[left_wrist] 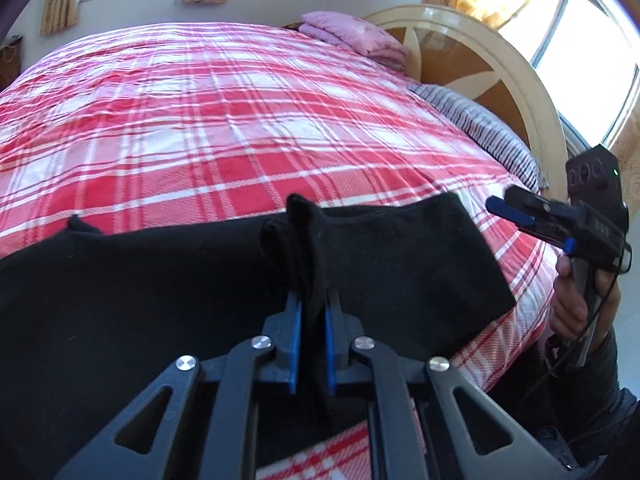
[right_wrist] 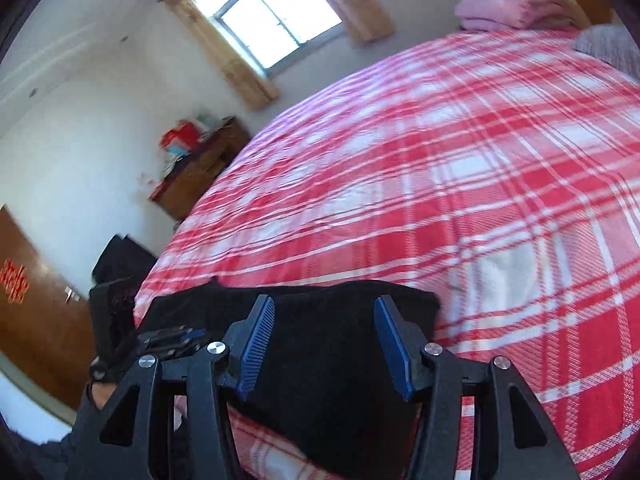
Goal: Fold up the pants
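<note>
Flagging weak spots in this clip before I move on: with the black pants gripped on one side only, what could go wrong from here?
1. The left claw pinches only a bunched ridge of the black pants; pulling may drag them crooked rather than fold them.
2. The right claw stands open and holds nothing, so that end could sag or lag.
3. The pants lie near the edge of the plaid bedspread and might slide off.
</note>
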`<action>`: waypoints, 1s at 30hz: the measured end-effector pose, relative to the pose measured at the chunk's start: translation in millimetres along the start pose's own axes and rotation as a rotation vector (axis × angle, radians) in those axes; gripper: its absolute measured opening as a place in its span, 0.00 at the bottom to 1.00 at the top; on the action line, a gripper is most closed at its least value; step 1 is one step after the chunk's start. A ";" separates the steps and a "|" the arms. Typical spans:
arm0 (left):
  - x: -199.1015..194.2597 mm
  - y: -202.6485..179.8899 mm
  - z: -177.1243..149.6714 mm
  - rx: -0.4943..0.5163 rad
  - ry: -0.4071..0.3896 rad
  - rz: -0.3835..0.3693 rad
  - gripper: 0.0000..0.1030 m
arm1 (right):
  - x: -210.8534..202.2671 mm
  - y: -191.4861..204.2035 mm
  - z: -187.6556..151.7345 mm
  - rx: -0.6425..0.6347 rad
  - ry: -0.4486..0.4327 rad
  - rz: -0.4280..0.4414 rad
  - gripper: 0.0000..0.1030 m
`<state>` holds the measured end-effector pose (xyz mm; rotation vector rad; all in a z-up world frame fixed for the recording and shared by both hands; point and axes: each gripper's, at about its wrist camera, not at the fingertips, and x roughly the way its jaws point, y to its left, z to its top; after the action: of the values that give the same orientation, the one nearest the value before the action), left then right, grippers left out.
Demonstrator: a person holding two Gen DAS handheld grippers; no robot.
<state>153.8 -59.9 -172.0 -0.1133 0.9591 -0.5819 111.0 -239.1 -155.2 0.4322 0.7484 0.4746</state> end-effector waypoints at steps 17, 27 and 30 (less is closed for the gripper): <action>-3.8 9.1 -15.3 0.021 -0.031 0.090 0.61 | 46.5 42.6 -31.1 -0.174 0.294 0.126 0.60; -46.7 50.1 -20.4 0.069 -0.051 0.271 0.61 | 68.1 77.5 -36.6 -0.254 0.353 0.130 0.60; -77.5 87.5 -23.6 0.039 -0.087 0.385 0.61 | 78.5 105.9 -36.2 -0.294 0.318 0.185 0.60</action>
<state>137.8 57.5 -158.3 0.0800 0.8560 -0.2379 108.0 -102.8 -165.1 0.1506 0.9321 0.8278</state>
